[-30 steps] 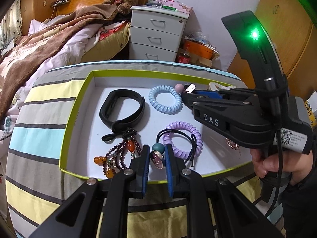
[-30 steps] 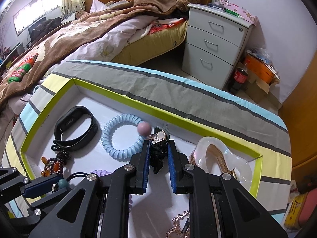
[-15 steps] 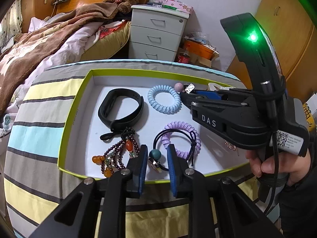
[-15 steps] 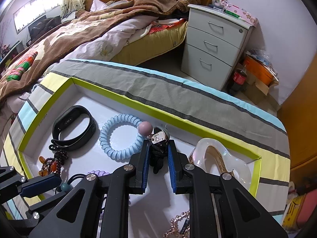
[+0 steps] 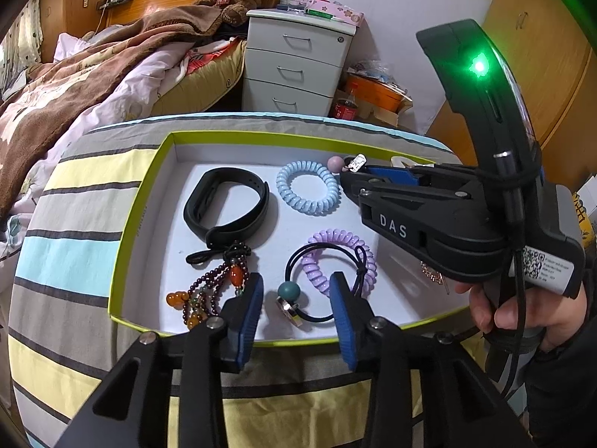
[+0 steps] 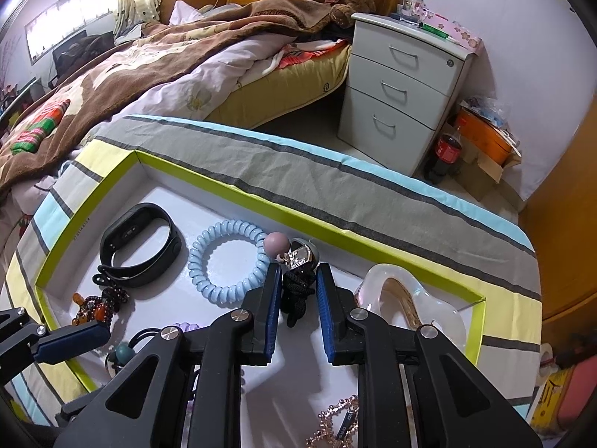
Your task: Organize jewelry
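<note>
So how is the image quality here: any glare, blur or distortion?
Left wrist view: sharp, strong fisheye bending, the green indicator light flares at the top right. Right wrist view: also sharp, the bright window is washed out, soft shadows under the claw.

Two coiled plastic hair ties lie in the tray: a pale blue one (image 5: 308, 188) at twelve o'clock, a lilac one (image 5: 337, 252) at three o'clock of centre. One black rubber wristband (image 5: 226, 204). One dark-red beaded bracelet (image 5: 209, 291).
</note>
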